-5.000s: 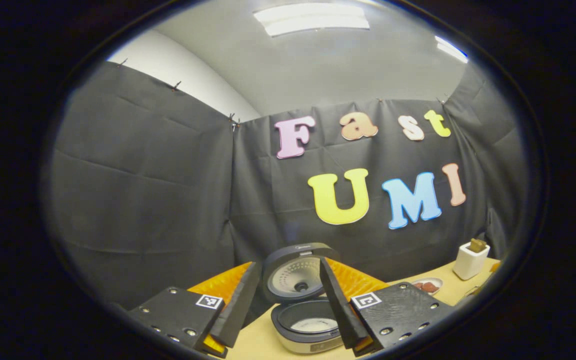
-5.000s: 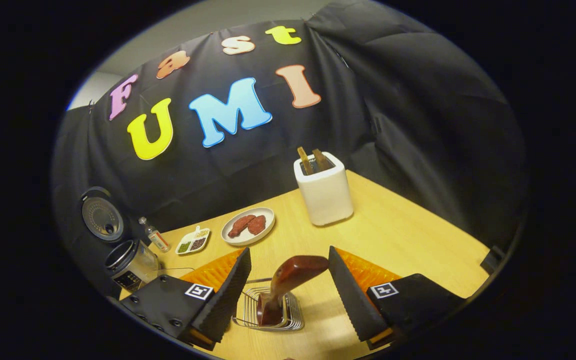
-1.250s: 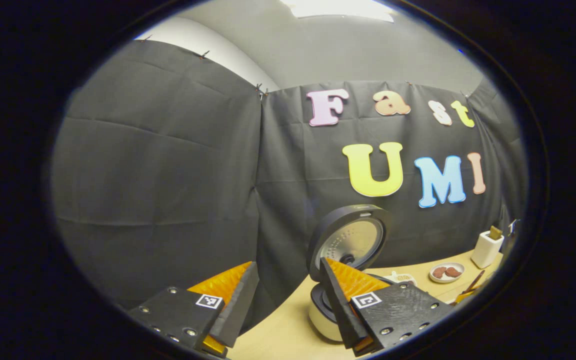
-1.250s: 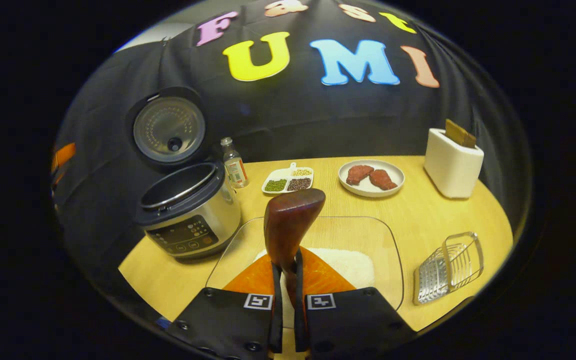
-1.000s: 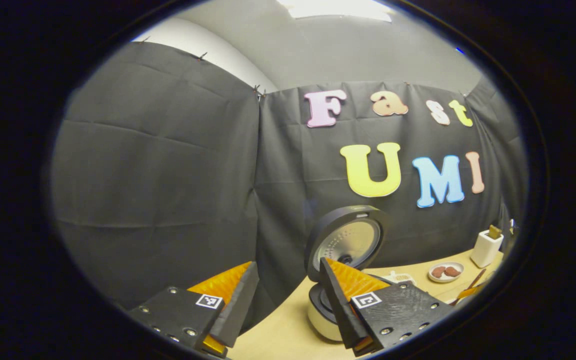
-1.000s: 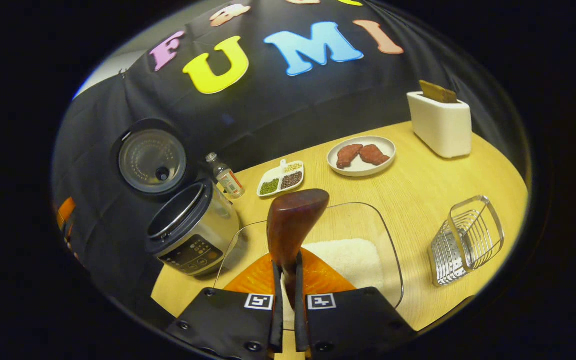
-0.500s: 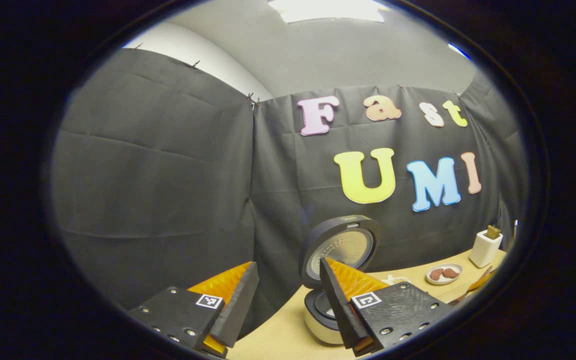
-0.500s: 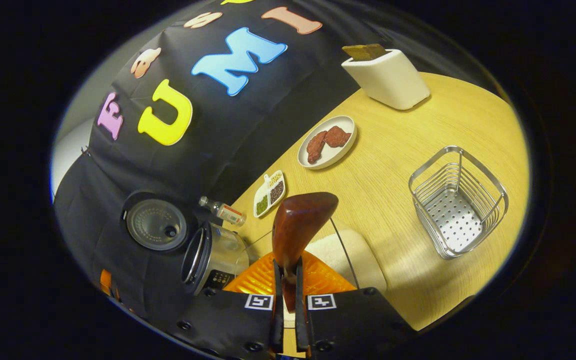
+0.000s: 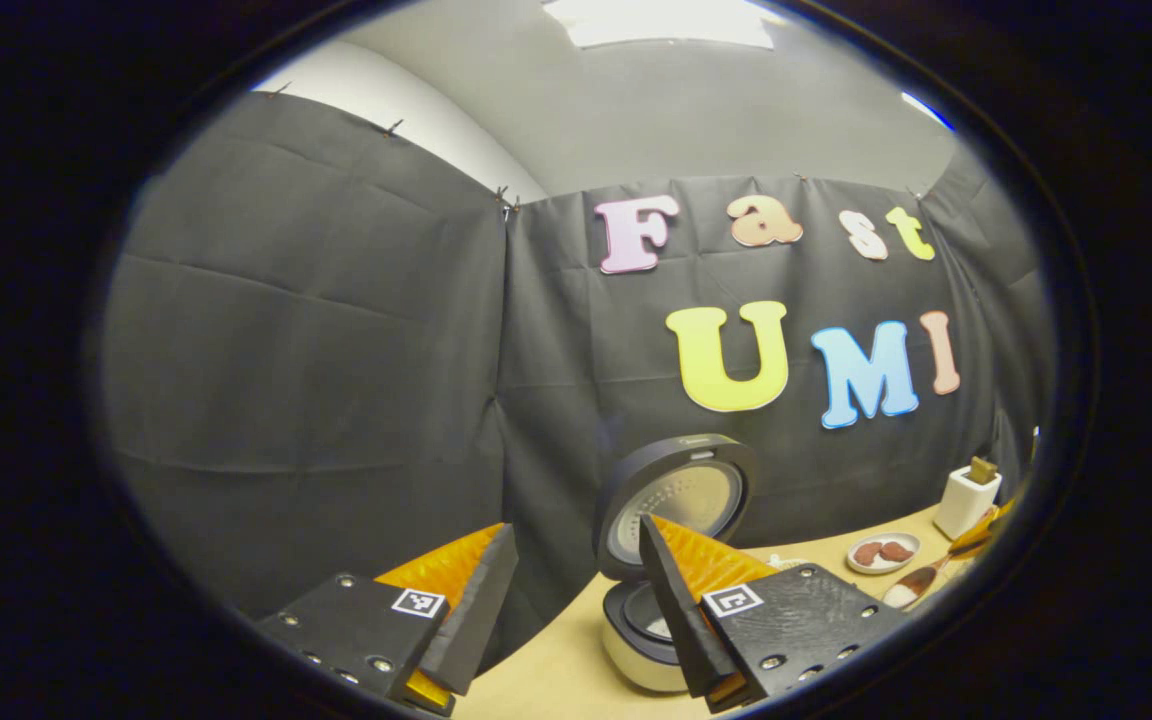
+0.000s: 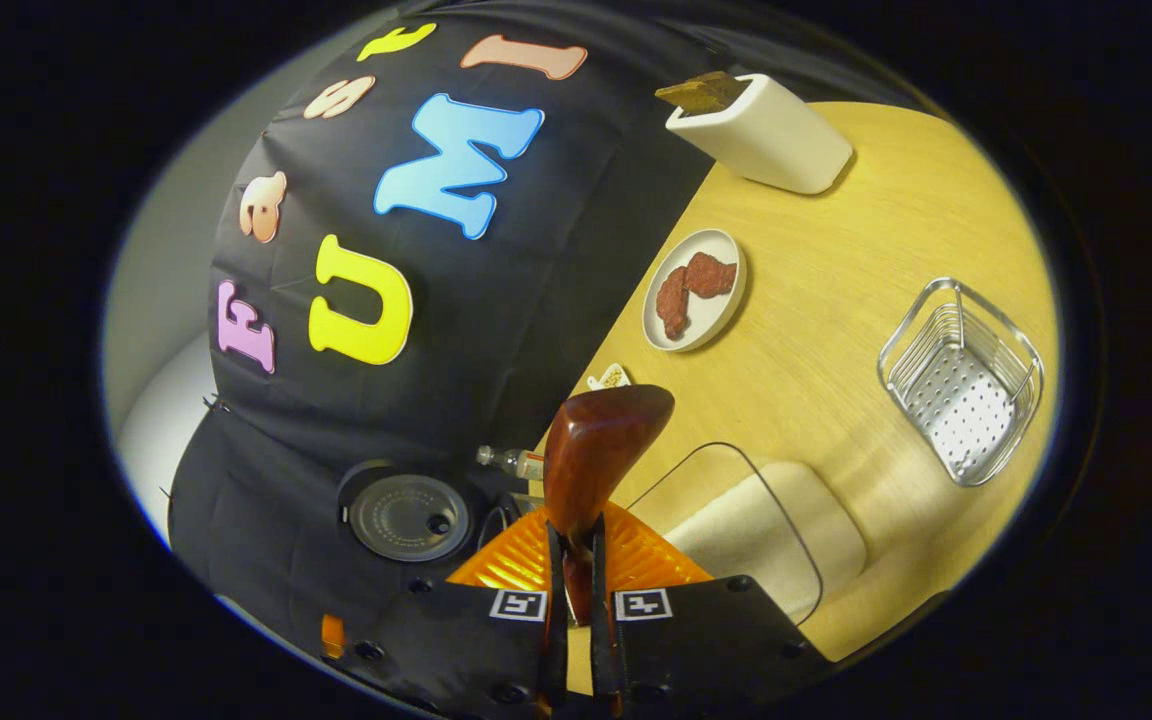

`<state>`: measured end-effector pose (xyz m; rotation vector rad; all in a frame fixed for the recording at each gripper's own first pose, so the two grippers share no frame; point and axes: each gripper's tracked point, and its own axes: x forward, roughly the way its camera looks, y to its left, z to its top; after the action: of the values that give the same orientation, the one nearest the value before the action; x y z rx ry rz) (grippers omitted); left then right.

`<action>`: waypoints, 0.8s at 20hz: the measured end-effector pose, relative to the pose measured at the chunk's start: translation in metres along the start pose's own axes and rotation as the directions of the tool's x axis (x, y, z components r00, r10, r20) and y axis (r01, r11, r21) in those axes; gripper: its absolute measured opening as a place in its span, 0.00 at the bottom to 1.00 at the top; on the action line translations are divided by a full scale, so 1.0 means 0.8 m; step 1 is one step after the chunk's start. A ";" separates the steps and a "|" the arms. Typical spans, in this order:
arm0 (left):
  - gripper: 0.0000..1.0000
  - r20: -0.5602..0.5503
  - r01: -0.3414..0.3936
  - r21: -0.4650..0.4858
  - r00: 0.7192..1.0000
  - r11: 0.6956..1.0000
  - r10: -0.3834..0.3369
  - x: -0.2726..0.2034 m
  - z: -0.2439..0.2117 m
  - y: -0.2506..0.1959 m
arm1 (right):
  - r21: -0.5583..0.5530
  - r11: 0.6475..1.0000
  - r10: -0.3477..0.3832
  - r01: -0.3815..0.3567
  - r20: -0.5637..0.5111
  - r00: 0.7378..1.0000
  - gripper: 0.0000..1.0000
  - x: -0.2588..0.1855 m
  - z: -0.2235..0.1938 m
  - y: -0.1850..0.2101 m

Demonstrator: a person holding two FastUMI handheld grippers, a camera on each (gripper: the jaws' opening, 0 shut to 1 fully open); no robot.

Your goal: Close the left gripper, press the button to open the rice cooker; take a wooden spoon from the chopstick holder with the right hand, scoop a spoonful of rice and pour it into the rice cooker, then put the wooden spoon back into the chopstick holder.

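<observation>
The rice cooker (image 9: pixel 641 635) stands with its lid (image 9: pixel 676 495) raised, just behind my left gripper (image 9: pixel 576 527), which is open and holds nothing. My right gripper (image 10: pixel 576 545) is shut on the handle of the dark wooden spoon (image 10: pixel 601 445), whose bowl rises in front of the camera. This view is rolled hard to one side. The cooker's lid (image 10: pixel 406 517) sits low at the left, and the glass dish of rice (image 10: pixel 761 530) lies right of the spoon. The white chopstick holder (image 10: pixel 766 130) stands far off; it is also at the right in the left gripper view (image 9: pixel 964 498).
A plate with two pieces of meat (image 10: pixel 693 288), a small divided dish (image 10: pixel 611 378) and a little bottle (image 10: pixel 511 462) sit along the wall side of the wooden table (image 10: pixel 836 260). A wire basket (image 10: pixel 961 380) stands toward the table's near side.
The right gripper has rolled further with the spoon still held, so the cooker has dropped toward the bottom left of its view. The left gripper has barely moved and stays open.
</observation>
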<state>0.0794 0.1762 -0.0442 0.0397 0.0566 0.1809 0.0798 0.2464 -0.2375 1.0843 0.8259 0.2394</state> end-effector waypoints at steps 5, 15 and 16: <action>0.77 -0.011 -0.033 0.001 0.999 0.999 0.033 -0.004 -0.008 0.026 | 0.021 0.998 0.058 -0.058 -0.030 0.998 0.11 0.029 -0.016 0.039; 0.78 -0.040 -0.102 0.010 0.994 0.995 0.102 -0.007 -0.029 0.070 | -0.037 0.983 0.173 -0.178 -0.096 0.980 0.10 0.114 -0.049 0.132; 0.77 -0.044 -0.109 0.010 0.993 0.994 0.110 -0.009 -0.031 0.077 | -0.038 0.982 0.182 -0.187 -0.103 0.978 0.10 0.122 -0.052 0.140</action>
<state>0.0601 0.2364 -0.0657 0.0464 0.0995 0.2915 0.1408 0.3819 -0.1973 1.1119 0.8039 0.4701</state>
